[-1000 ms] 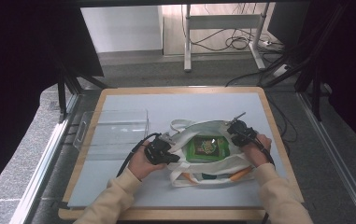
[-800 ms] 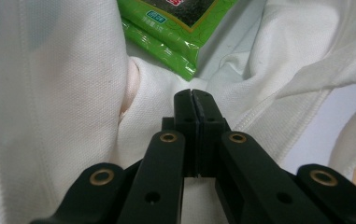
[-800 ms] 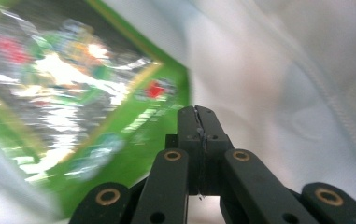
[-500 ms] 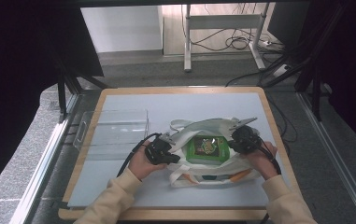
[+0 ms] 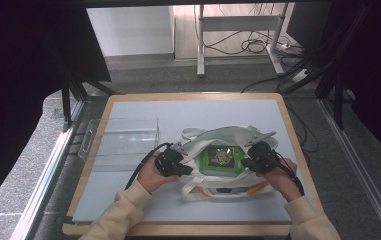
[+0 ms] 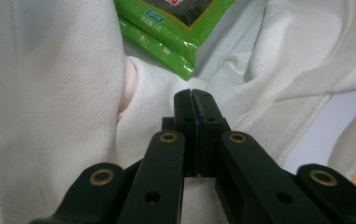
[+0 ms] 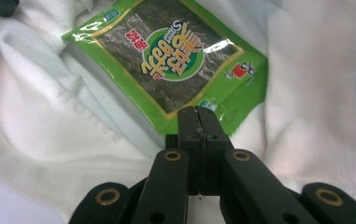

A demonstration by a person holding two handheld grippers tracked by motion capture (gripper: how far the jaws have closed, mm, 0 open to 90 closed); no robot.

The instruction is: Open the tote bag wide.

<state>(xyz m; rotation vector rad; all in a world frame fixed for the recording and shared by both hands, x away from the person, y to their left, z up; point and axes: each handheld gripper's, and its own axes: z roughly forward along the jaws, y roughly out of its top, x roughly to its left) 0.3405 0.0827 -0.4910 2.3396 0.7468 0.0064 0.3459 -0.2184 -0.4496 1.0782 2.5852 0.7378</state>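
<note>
A white cloth tote bag (image 5: pixel 228 192) lies on the table with its mouth spread wide. Inside it lies a green seaweed packet (image 5: pixel 221 159), label up. My left gripper (image 5: pixel 180 167) is at the mouth's left rim and my right gripper (image 5: pixel 250 161) at its right rim. In the left gripper view the jaws of the left gripper (image 6: pixel 192 93) are pressed together amid folds of the bag (image 6: pixel 49 93), with stacked green packets (image 6: pixel 166 28) beyond. In the right gripper view the shut right gripper (image 7: pixel 196 111) ends at the near edge of the packet (image 7: pixel 175 56), bag cloth (image 7: pixel 35 116) all around.
A clear plastic tray (image 5: pixel 123 135) stands to the left of the bag on the grey mat. The wooden table rim (image 5: pixel 290 130) runs close along the bag's right side. The bag's handles (image 5: pixel 260 136) stick out toward the far side.
My right hand has moved to the right and a little up, drawing the bag's mouth wider, and more of the green packet shows. The left hand has stayed put.
</note>
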